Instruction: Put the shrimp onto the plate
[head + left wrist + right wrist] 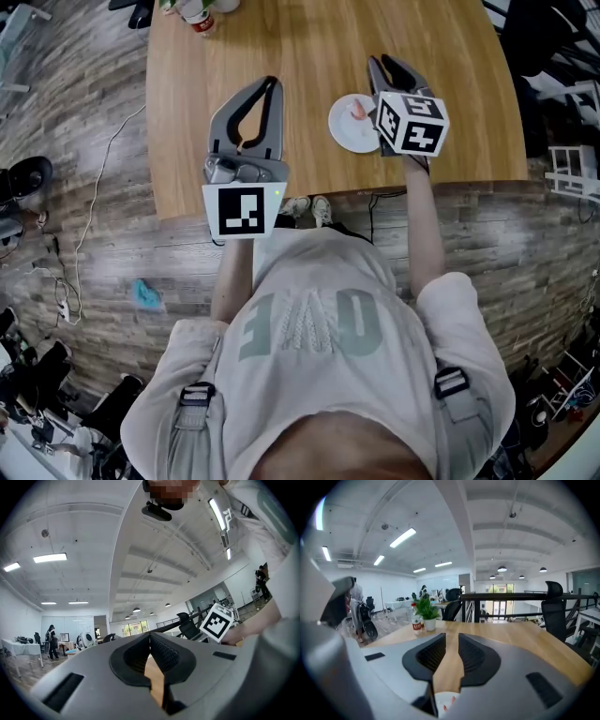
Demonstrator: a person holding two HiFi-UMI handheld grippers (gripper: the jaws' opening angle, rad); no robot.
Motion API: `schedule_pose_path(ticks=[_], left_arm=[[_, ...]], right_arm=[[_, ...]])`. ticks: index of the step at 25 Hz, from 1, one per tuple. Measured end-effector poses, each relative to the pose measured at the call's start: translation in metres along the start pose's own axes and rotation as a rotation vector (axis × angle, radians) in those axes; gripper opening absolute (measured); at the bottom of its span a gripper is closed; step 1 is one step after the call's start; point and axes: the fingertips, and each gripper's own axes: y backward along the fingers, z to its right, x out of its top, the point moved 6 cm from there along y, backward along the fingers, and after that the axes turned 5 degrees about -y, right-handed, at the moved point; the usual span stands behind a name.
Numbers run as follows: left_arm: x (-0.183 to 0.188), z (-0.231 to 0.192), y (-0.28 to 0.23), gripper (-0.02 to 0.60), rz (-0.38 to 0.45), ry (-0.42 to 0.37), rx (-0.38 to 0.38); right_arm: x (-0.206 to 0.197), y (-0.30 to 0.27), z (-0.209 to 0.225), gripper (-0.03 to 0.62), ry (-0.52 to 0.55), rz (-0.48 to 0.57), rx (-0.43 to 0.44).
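Shrimp (pixel 359 110) lying on the plate (pixel 343 134)
Right gripper (pixel 394 64) above the plate's edge, fingers slightly apart (empty); left gripper (pixel 273 82) left of it, fingers together.

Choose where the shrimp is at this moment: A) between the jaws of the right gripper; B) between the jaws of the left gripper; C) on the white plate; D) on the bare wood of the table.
C: the head view shows the pink shrimp lying on the white plate, and the right gripper has only table between its jaws.
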Motion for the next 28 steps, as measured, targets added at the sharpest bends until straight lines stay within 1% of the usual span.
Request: schedule_pose_path(ticks=[4,7,10,12,15,18,20,23,28], left_arm=[[0.01,0.004,-0.012,0.009,0.033,-0.009,-0.047],[0.019,0.006,-0.017,0.009,0.055,-0.005,-0.069],[0.03,0.008,-0.022,0.009,0.086,0.005,-0.087],[0.037,0.01,-0.027,0.009,0.113,0.008,-0.105],[0.048,0.014,-0.03,0.009,0.147,0.017,-0.124],[0.056,0.017,-0.034,0.009,0.18,0.019,-0.148],[0.06,0.02,-0.035,0.011,0.198,0.018,-0.159],[0.066,0.024,-0.036,0.009,0.218,0.017,-0.173],[0.07,0.027,-0.037,0.009,0.234,0.019,-0.189]], right_arm=[[0.053,0.049,-0.008,0.092,-0.053,0.235,0.019],[0.079,0.088,-0.011,0.09,-0.064,0.387,-0.002],[0.089,0.117,-0.013,0.035,-0.052,0.476,-0.056],[0.088,0.134,-0.014,0.02,-0.045,0.521,-0.094],[0.082,0.158,-0.02,0.02,0.001,0.552,-0.153],[0.075,0.179,-0.03,0.02,0.057,0.558,-0.221],[0.072,0.189,-0.035,0.02,0.083,0.557,-0.249],[0.068,0.197,-0.04,0.02,0.1,0.549,-0.267],[0.066,0.199,-0.041,0.019,0.087,0.537,-0.276]])
